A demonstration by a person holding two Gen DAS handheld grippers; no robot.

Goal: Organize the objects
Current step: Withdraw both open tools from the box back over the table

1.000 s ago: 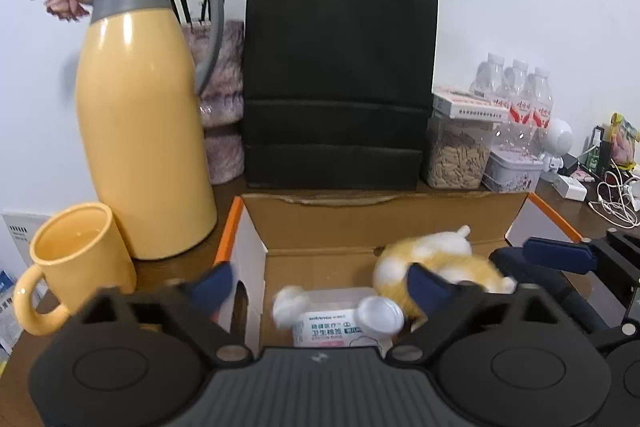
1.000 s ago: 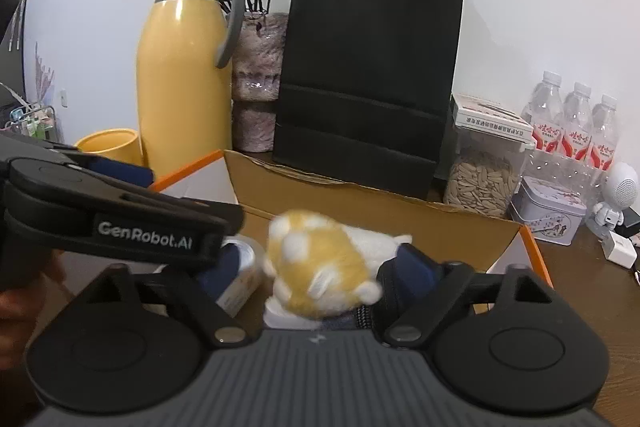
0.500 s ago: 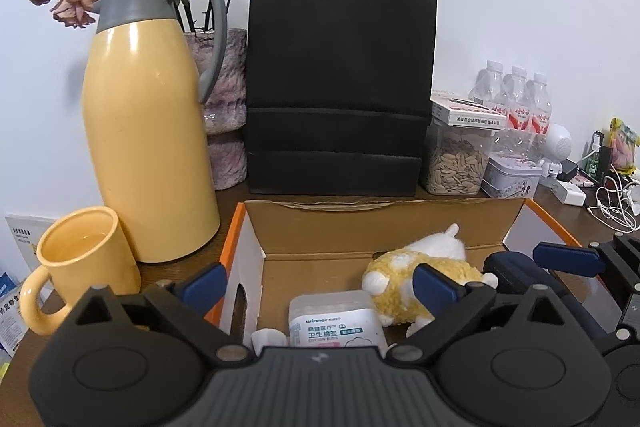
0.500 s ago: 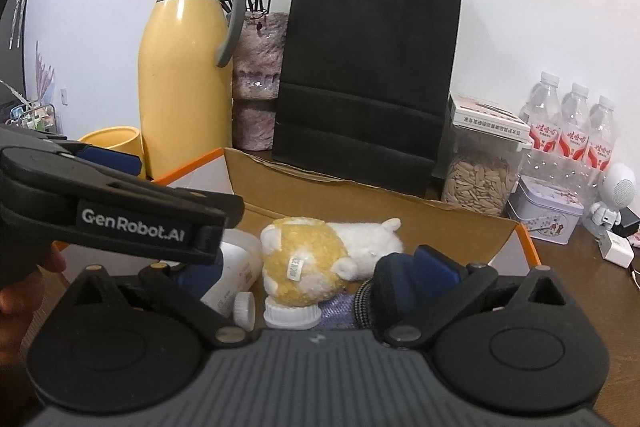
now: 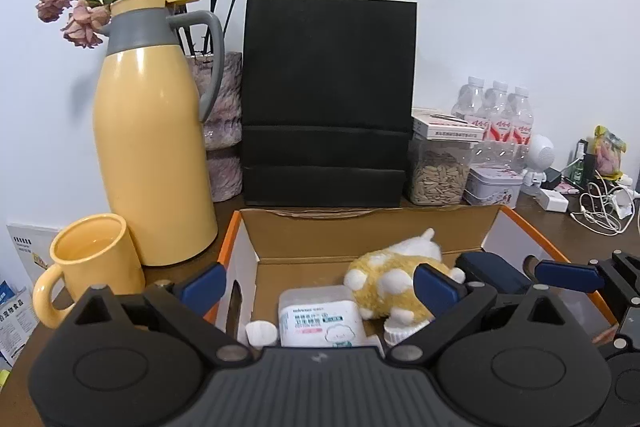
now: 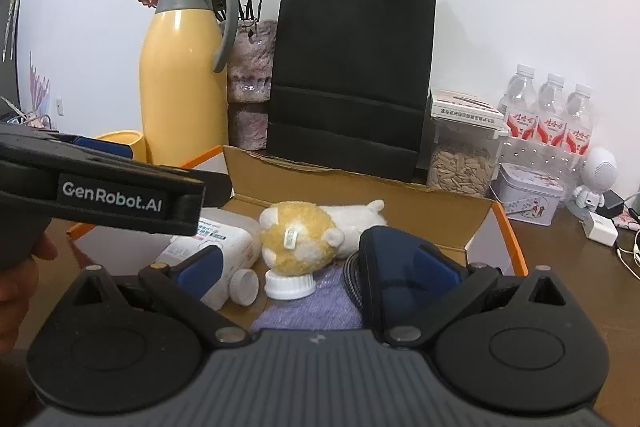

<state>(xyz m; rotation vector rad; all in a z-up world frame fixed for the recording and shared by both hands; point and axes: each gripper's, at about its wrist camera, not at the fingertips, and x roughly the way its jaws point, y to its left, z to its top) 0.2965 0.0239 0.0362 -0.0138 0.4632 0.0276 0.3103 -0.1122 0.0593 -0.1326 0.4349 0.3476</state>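
Plush toy (image 6: 304,239), yellow and white, lies inside the open cardboard box (image 6: 360,187), near its middle, and it is not held by anything. Just beside it on the left lies a white plastic container (image 6: 224,247) with a printed label, and in front of it a small white bottle cap (image 6: 290,285) and a small white bottle (image 6: 244,283); a purple cloth (image 6: 308,311) covers the box floor at the near side, and a dark blue pouch (image 6: 400,267) sits to the right of the toy. The right tongs (image 6: 316,267) hang over the near edge of the box with the fingers apart and nothing between them. The left tongs (image 5: 316,283) are also spread apart and empty, above the left part of the box. I judge that the placing step is finished for the toy and that both tongs are free for a next object. The next move probably calls for lifting clear of the box walls and choosing another loose thing on the counter (image 5: 560,223); which one, the pictures do not say. Behind the box stand a yellow thermos jug (image 5: 154,155), a yellow mug (image 5: 94,263) and a black paper bag (image 5: 326,99), all well apart from the tongs.
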